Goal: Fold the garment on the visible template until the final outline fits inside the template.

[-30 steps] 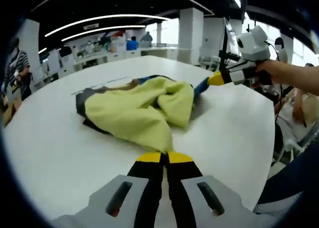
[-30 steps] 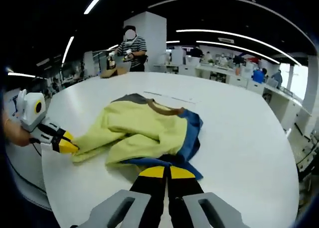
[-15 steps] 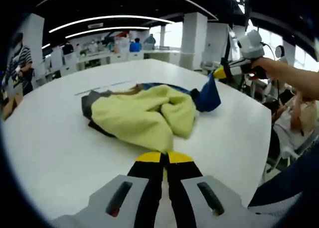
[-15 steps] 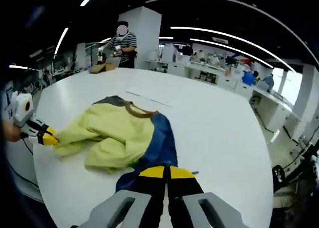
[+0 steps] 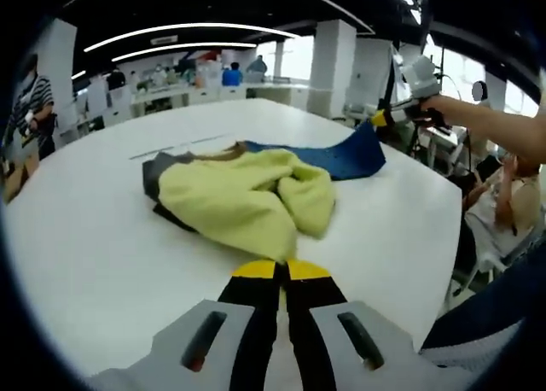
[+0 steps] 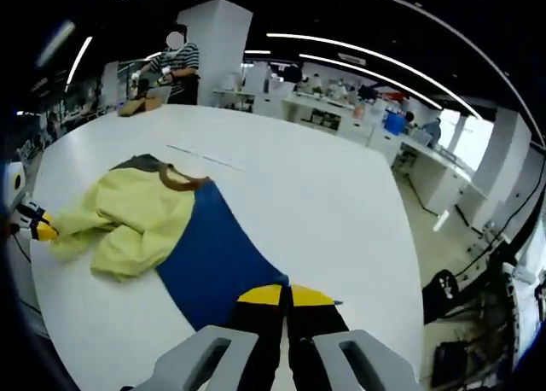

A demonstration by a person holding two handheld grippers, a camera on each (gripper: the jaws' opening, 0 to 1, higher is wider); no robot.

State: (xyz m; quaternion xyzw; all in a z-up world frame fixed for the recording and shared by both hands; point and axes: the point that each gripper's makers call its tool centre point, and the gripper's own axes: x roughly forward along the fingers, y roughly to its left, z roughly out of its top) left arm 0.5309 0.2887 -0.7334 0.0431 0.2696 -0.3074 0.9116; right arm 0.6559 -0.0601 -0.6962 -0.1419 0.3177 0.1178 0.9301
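Observation:
A yellow, blue and grey garment with a brown collar lies on the white table (image 5: 85, 254). In the left gripper view its crumpled yellow part (image 5: 243, 199) spreads ahead of my left gripper (image 5: 281, 271), which is shut on the yellow hem. The blue panel (image 5: 337, 156) stretches to my right gripper (image 5: 384, 116), held high at the right. In the right gripper view my right gripper (image 6: 286, 295) is shut on the blue panel (image 6: 213, 263), pulled out flat. The yellow part (image 6: 128, 220) lies bunched at the left, where the left gripper (image 6: 38, 229) holds it.
A faint template line (image 6: 205, 158) runs across the table (image 6: 324, 195) behind the collar. A person in a striped top (image 6: 175, 62) stands at the table's far side. Desks, pillars and other people fill the room behind. The table edge lies close at the right.
My right gripper has pulled the blue panel away from the yellow heap, stretching it out flat. The left gripper has kept its hold on the yellow hem, barely moving.

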